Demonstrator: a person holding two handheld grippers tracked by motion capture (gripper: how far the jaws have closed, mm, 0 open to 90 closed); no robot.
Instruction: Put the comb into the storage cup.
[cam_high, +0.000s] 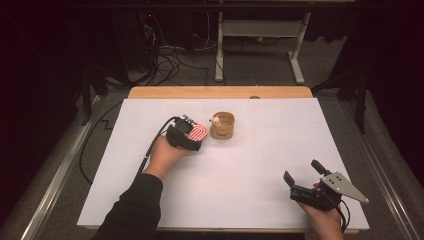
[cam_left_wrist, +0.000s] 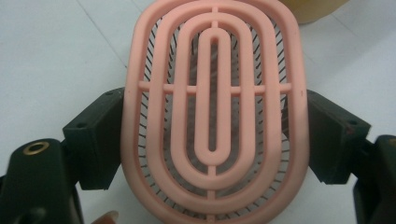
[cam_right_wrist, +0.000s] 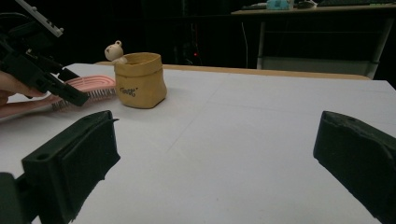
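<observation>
A pink oval hairbrush (cam_left_wrist: 215, 112) with dark bristles sits between the black jaws of my left gripper (cam_high: 192, 134), which is shut on its two long sides. The brush (cam_high: 197, 132) is held left of a small tan cup (cam_high: 222, 125) with a little bear figure (cam_high: 216, 120) on its rim. From the right gripper view the brush (cam_right_wrist: 88, 88) reaches toward the cup (cam_right_wrist: 140, 80), bristles facing down. My right gripper (cam_high: 302, 171) is open near the table's front right, nothing between its jaws.
White paper (cam_high: 260, 160) covers the wooden table (cam_high: 220, 92). Cables (cam_high: 170, 55) and a white table frame (cam_high: 260, 35) stand on the floor beyond the far edge. My left gripper's black cable (cam_high: 152, 145) trails across the paper.
</observation>
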